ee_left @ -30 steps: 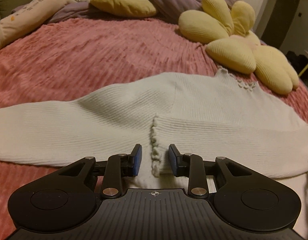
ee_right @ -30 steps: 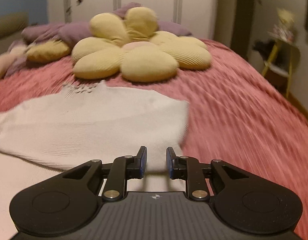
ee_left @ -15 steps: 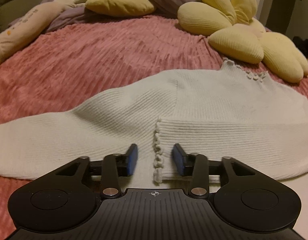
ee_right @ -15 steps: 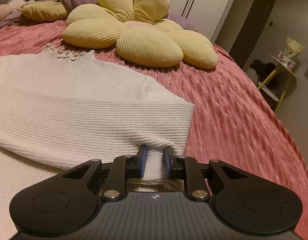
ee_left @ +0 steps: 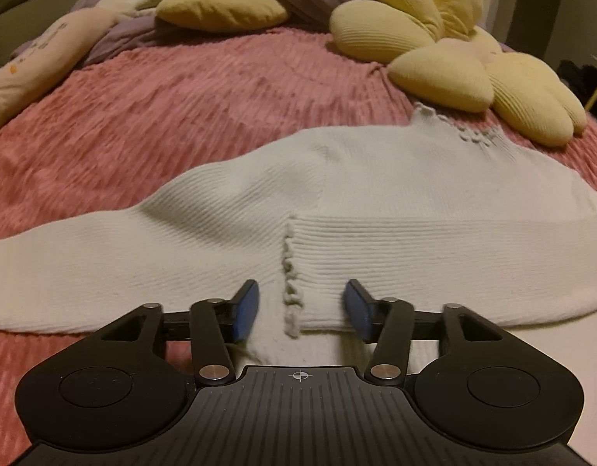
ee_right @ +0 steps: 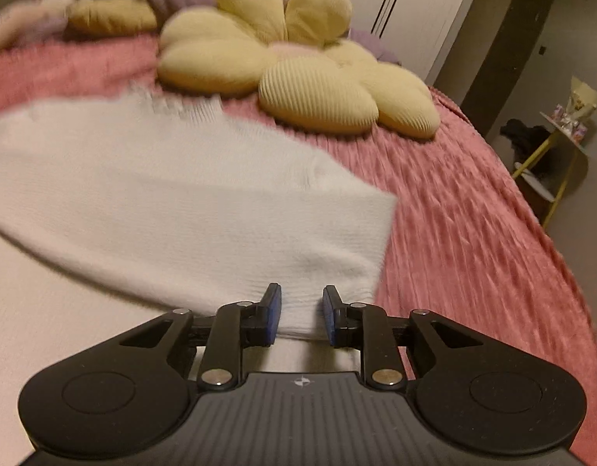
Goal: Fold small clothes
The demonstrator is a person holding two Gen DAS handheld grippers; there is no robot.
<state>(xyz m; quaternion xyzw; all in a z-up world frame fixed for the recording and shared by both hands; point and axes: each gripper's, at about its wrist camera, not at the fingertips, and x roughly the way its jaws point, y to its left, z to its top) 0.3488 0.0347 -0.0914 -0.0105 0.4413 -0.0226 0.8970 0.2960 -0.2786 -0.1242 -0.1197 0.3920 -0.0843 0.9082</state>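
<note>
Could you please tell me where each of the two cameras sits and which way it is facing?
Left wrist: sits on the left gripper, looking down and forward over the white sweater and its folded-in cuff; its jaws, just opening, show.
Right wrist: sits on the right gripper, looking over the sweater's folded edge toward a side table; its narrow-set jaws show.
Shared: sweater, pink bedspread, flower cushion.

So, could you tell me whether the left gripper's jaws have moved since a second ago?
Yes: the left gripper has just been opening, its jaws spreading away from the sweater cuff between them, untouched.
</note>
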